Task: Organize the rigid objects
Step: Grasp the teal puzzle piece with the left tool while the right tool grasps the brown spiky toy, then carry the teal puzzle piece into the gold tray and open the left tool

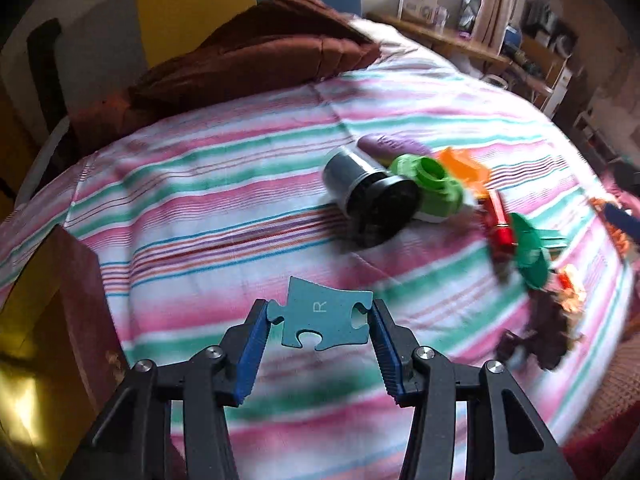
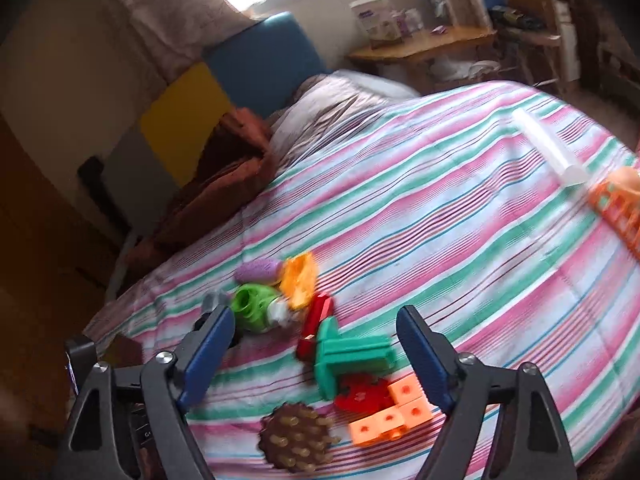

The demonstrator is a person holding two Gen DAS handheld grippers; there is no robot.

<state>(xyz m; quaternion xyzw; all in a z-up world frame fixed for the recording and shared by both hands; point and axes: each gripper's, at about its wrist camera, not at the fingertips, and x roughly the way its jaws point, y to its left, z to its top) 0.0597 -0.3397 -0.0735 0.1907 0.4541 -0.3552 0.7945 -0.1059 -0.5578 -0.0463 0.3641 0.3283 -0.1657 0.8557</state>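
My left gripper [image 1: 320,312] is shut on a teal puzzle piece [image 1: 324,316] marked R, with both blue pads against its side edges, just above the striped bedspread [image 1: 224,208]. Beyond it lie a black jar [image 1: 368,196], a green toy [image 1: 432,188], a purple piece [image 1: 392,146] and a red bar [image 1: 498,224]. My right gripper [image 2: 314,314] is open above the toy pile. A green block [image 2: 352,356] and the red bar [image 2: 316,324] lie below and between its fingers, untouched. Nearer lie orange cubes [image 2: 396,412], a red puzzle piece [image 2: 364,394] and a brown spiky ball [image 2: 298,438].
A brown blanket [image 1: 256,56] is heaped at the head of the bed. A brown box edge [image 1: 80,300] stands at the left. A white tube [image 2: 548,152] and an orange basket [image 2: 620,204] lie at the far right of the bed. A wooden shelf [image 2: 424,44] stands beyond.
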